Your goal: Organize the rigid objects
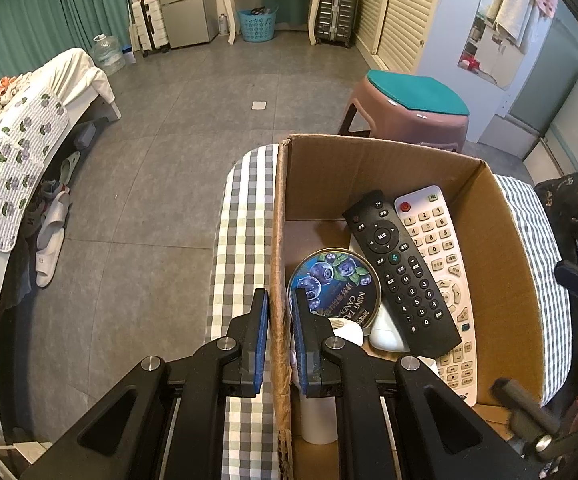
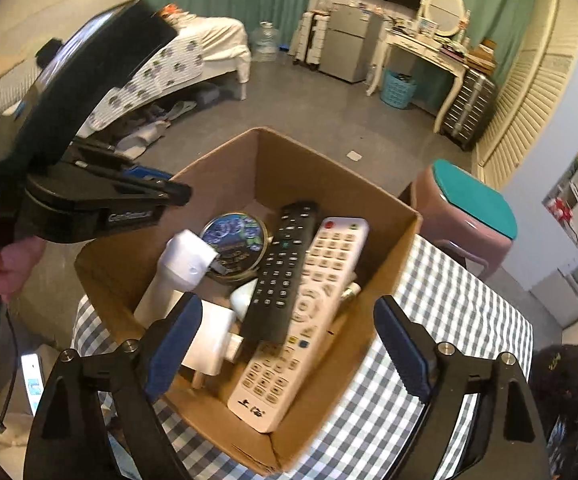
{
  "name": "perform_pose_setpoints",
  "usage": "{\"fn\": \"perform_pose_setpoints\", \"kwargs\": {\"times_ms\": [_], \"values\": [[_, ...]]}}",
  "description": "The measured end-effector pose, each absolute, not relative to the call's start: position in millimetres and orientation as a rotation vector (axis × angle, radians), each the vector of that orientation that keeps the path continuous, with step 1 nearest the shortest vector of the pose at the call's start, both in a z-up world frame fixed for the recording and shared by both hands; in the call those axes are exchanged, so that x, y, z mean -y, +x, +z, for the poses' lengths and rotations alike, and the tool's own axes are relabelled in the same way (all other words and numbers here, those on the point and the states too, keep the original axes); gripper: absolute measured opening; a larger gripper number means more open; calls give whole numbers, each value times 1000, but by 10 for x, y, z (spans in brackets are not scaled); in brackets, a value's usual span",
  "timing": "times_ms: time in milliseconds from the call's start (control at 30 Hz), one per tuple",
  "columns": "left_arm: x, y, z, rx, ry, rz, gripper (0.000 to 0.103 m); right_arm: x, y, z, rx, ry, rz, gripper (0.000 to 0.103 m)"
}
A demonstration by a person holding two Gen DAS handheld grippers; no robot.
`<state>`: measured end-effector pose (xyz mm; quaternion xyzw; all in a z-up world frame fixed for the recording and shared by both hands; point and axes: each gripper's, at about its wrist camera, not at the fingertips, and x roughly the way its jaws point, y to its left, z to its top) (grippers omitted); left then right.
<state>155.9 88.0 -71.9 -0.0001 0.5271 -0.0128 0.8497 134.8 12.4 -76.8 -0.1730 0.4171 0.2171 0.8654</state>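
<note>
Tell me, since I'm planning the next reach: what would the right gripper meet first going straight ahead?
Probably the white remote in the cardboard box, beside the black remote. The right gripper hangs open above it; depth is unclear.

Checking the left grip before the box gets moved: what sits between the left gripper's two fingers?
In the left wrist view, the cardboard box wall stands between the left gripper fingers, one outside, one inside beside the mint candy tin.

Soft, even daylight fills my room. My left view is sharp; my right view smears with motion blur. Both bend and darken at the rims.
</note>
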Motion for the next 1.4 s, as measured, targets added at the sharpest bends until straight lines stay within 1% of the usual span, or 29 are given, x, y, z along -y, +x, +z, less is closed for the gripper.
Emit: {"fn": "perform_pose_setpoints", "kwargs": {"times_ms": [33, 67, 100, 133, 200, 333, 400, 433, 500, 533, 600, 633, 667, 700, 733, 833, 967, 1067, 1200, 1400], "values": [[-897, 1546, -706, -1111, 2, -25, 16, -76, 1342, -742, -871, -348, 445, 89], [-907, 1535, -677, -1109, 5, -19, 20, -23, 1346, -713, -870, -333, 430, 91], [-919, 1526, -647, -1105, 8, -8, 27, 18, 1354, -682, -869, -320, 417, 91], [-928, 1516, -602, -1098, 12, 11, 31, 70, 1361, -655, -867, -304, 404, 92], [-937, 1491, -504, -1079, 12, 34, 45, 189, 1361, -570, -855, -265, 384, 92], [-921, 1375, -215, -1007, 35, 75, 52, 415, 1296, -354, -804, -214, 347, 94], [-894, 1310, -69, -971, 37, 76, 60, 530, 1232, -230, -771, -195, 331, 94], [-865, 1258, 13, -948, 38, 72, 62, 598, 1184, -139, -748, -184, 319, 95], [-793, 1097, 222, -882, 41, 54, 72, 692, 1097, -4, -713, -171, 302, 95], [-750, 1007, 316, -848, 42, 44, 74, 742, 1036, 77, -690, -165, 291, 96], [-698, 828, 483, -786, 41, 26, 85, 831, 917, 237, -644, -152, 269, 98], [-649, 700, 580, -744, 35, 12, 89, 879, 850, 320, -619, -145, 257, 100], [-609, 606, 652, -709, 26, -7, 96, 929, 761, 397, -591, -135, 244, 103], [-570, 475, 727, -661, 12, -35, 101, 973, 668, 463, -567, -125, 232, 103], [-545, 383, 791, -621, 1, -55, 102, 994, 607, 495, -553, -120, 226, 103], [-425, 25, 907, -494, -3, -89, 103, 1100, 349, 597, -494, -107, 203, 103], [-304, -252, 874, -415, 16, -68, 103, 1191, 44, 598, -429, -81, 184, 103], [-228, -372, 745, -396, 14, -40, 103, 1238, -118, 531, -382, -68, 165, 103], [-107, -507, 565, -348, 38, -5, 103, 1184, -281, 367, -277, -121, 87, 103], [-98, -566, 420, -327, 35, 25, 103, 1288, -237, 155, -283, -43, 102, 103]]}}
